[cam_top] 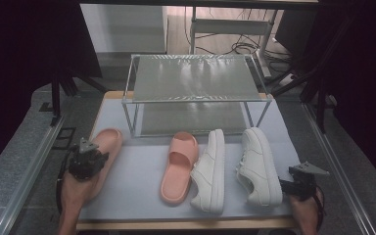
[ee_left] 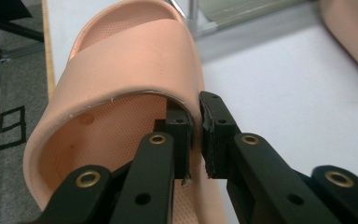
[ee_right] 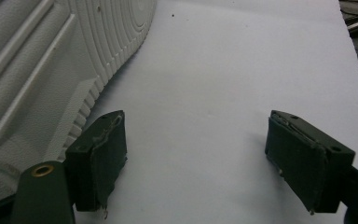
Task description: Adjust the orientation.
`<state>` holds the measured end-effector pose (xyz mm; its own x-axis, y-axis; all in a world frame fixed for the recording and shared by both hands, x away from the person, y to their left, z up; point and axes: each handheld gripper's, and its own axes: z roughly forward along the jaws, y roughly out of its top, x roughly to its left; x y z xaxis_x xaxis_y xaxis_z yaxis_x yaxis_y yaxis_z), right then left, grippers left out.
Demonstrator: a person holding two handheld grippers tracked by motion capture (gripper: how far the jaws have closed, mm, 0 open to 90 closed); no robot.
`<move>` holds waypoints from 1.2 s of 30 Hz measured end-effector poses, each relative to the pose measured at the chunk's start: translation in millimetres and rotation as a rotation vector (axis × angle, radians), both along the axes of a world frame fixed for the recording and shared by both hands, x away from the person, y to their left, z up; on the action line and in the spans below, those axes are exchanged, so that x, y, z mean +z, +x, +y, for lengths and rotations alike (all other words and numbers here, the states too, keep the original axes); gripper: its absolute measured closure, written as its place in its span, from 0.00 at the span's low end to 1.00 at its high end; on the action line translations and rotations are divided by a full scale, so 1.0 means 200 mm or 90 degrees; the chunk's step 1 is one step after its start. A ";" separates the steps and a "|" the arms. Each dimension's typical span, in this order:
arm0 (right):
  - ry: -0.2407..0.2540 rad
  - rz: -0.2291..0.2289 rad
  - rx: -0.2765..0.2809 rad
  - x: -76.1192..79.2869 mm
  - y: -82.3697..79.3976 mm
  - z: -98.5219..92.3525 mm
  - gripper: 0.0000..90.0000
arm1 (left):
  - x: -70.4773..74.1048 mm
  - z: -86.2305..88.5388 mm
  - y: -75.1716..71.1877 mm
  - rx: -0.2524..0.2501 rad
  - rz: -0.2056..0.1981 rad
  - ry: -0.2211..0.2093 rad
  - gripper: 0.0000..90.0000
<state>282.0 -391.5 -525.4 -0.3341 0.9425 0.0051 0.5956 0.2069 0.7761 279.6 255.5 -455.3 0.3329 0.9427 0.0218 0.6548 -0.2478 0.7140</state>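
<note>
The left gripper (ee_left: 195,135) is clamped on the strap edge of a pink slipper (cam_top: 103,152) at about 9 o'clock on the table (cam_top: 137,196) — this looks like the carrying step. Next it likely needs a lift toward the wire rack (cam_top: 196,88) at 12 o'clock. The slipper's outer side sits close to the table's left edge; open room lies toward the other pink slipper (cam_top: 178,169). The right gripper (ee_right: 196,163) hangs wide open, empty, beside a white sneaker (cam_top: 259,166) at 4 o'clock.
</note>
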 end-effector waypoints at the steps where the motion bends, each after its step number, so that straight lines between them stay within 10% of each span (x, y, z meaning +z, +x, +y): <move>1: 0.000 0.000 0.000 0.00 0.00 0.00 0.23 | 0.00 -0.01 -0.02 -0.008 0.000 -0.001 0.91; 20: 0.000 0.000 0.000 0.00 0.00 0.00 0.23 | 0.01 -0.26 -0.05 -0.102 -0.003 -0.016 0.91; 36: 0.001 0.001 0.000 0.00 0.00 0.00 0.23 | 0.00 -0.46 0.14 -0.112 -0.023 -0.027 0.91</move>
